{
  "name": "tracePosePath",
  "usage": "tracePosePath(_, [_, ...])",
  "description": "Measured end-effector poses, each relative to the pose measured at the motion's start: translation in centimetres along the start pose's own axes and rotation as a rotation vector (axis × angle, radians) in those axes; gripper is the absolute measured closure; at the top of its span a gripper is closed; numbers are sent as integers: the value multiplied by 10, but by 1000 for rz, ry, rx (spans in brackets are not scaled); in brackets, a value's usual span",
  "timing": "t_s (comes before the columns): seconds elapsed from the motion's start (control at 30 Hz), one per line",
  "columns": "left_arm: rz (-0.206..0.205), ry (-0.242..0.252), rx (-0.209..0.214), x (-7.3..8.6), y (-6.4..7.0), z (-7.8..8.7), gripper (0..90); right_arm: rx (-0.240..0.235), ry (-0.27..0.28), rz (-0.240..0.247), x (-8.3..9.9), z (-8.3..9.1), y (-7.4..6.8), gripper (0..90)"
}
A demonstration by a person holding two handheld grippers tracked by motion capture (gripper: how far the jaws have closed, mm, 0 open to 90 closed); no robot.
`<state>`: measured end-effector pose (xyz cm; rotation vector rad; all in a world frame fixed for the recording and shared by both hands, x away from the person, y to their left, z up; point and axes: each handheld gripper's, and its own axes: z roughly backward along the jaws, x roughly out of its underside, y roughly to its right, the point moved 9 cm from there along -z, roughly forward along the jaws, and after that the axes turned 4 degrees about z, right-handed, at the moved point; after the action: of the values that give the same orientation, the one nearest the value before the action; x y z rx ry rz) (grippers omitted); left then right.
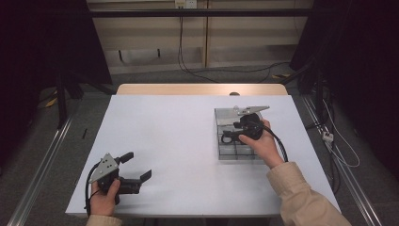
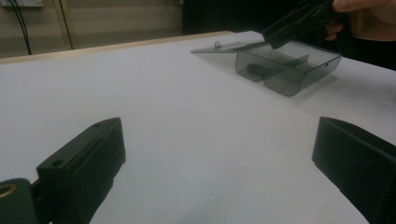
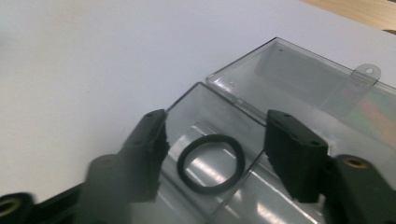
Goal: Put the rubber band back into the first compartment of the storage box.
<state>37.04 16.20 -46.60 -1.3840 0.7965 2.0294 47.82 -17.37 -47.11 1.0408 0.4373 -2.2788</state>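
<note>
Right gripper [image 3: 212, 154]: jaws apart, straddling a black rubber ring [image 3: 211, 163] without touching it; nothing held. Ring: lies flat on the floor of a compartment of the clear smoke-tinted box [image 3: 299, 88], near the corner closest to the box's hinged lid [image 3: 327, 79], which is folded open and lies flat on the table beyond. Ring slightly oval, long axis running roughly from one jaw toward the other; its opening faces straight up, so it has no true heading. Step in hand, as judged: picking the ring from its compartment. To do it well, lower the jaws inside the walls, keep clear of the divider, and close across the band at one side rather than across the whole hoop, which would buckle. Left gripper [image 1: 134, 170]: jaws wide apart, empty, resting low at the near-left of the white table [image 1: 164, 141], well apart from the box.
</note>
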Motion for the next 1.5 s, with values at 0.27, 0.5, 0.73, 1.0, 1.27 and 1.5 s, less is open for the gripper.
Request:
tracePosePath(0.27, [-13, -7, 10, 0, 3, -2, 24, -38, 36, 19, 4, 26, -22, 213])
tracePosePath(0.5, [-8, -4, 17, -1, 5, -4, 24, -61, 61, 37, 13, 43, -33, 199])
tracePosePath(0.73, [-7, -3, 16, -2, 6, -4, 24, -78, 65, 47, 26, 51, -40, 195])
tracePosePath(1.0, [-8, -4, 18, -2, 6, -4, 24, -100, 60, 70, 39, 60, -49, 190])
tracePosePath(1.27, [-11, -4, 18, -2, 6, -5, 24, -106, 71, 81, 48, 66, -54, 189])
tracePosePath(1.5, [-6, 1, 18, -2, 7, -5, 25, -110, 71, 85, 57, 71, -55, 189])
